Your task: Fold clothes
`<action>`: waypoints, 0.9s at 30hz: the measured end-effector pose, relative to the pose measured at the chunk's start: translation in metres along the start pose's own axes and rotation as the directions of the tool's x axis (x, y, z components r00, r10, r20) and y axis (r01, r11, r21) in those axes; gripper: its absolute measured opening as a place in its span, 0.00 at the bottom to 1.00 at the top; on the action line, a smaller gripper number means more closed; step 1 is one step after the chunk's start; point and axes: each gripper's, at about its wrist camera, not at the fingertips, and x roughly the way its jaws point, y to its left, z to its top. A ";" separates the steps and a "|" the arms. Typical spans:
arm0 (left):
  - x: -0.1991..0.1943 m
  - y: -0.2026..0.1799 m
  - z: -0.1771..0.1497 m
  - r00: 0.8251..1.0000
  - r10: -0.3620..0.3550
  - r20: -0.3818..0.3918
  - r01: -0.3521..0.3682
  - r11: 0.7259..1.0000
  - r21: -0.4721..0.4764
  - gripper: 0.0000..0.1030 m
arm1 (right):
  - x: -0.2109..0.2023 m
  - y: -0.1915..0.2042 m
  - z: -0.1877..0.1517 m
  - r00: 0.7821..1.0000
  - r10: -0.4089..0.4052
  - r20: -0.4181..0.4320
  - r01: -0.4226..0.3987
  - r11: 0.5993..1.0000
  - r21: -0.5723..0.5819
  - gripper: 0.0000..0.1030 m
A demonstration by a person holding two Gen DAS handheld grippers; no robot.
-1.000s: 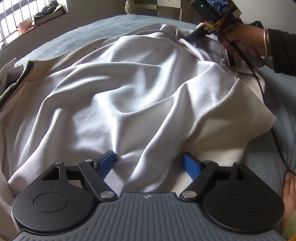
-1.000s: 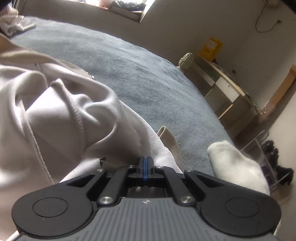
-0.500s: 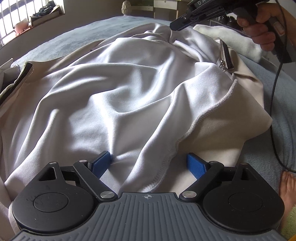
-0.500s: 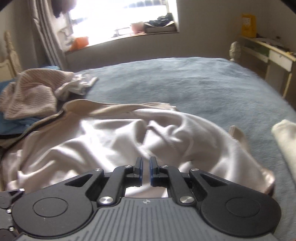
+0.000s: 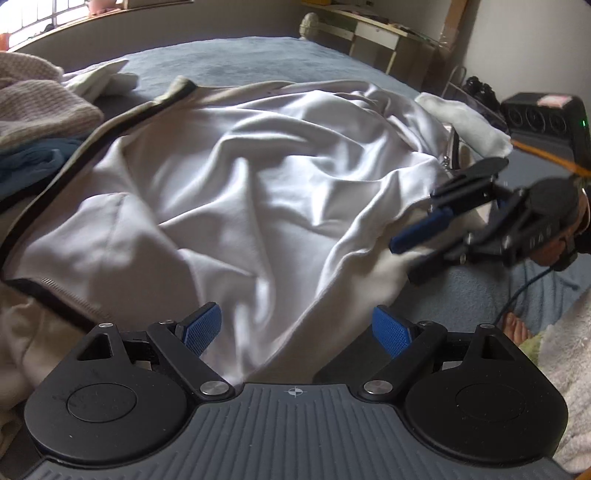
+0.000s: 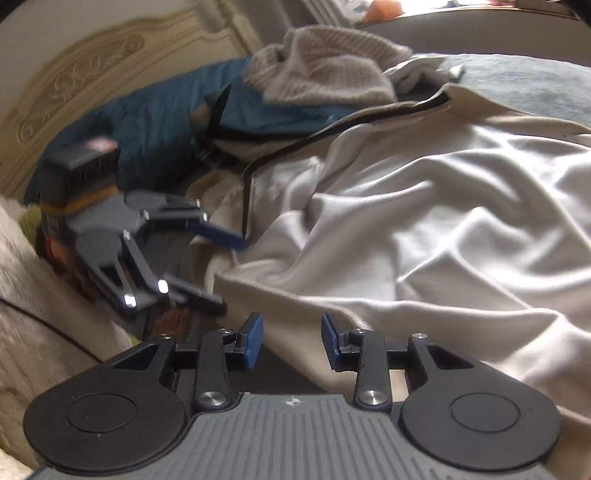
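Both grippers, left gripper [image 5: 297,330] and right gripper [image 6: 291,341], hover with fingers wide over the rumpled white hoodie [image 5: 258,192] on the bed [image 5: 240,62].

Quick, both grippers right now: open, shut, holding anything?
Left gripper: open, white garment lying between its fingers, not clamped.
Right gripper: open, holding nothing, at the garment's edge.

I'm working in a home bedroom. Ahead of my left fingers stretches a bed covered in a grey-blue blanket [image 5: 236,62], and beyond it, to the right, a desk [image 5: 373,31] stands against the wall. A window sill [image 5: 74,14] runs along the far wall, off to the left. From the right wrist, a carved cream headboard [image 6: 92,74] rises beyond and left of my fingers, with a pile of clothes [image 6: 317,70] heaped beside it.
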 end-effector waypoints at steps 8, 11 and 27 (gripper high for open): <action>-0.027 0.044 -0.031 0.999 0.033 -0.006 -0.034 0.966 -0.255 0.76 | 0.058 0.042 -0.013 0.984 0.042 -0.174 -0.062 0.992 -0.109 0.36; -0.026 0.053 -0.045 0.999 0.022 -0.032 -0.031 0.954 -0.297 0.74 | 0.069 0.036 -0.018 0.981 -0.003 -0.194 -0.010 0.998 -0.066 0.35; -0.026 0.045 -0.064 0.994 0.109 -0.004 -0.107 0.978 -0.181 0.76 | 0.043 -0.050 -0.013 0.987 -0.020 0.158 -0.073 0.826 0.559 0.34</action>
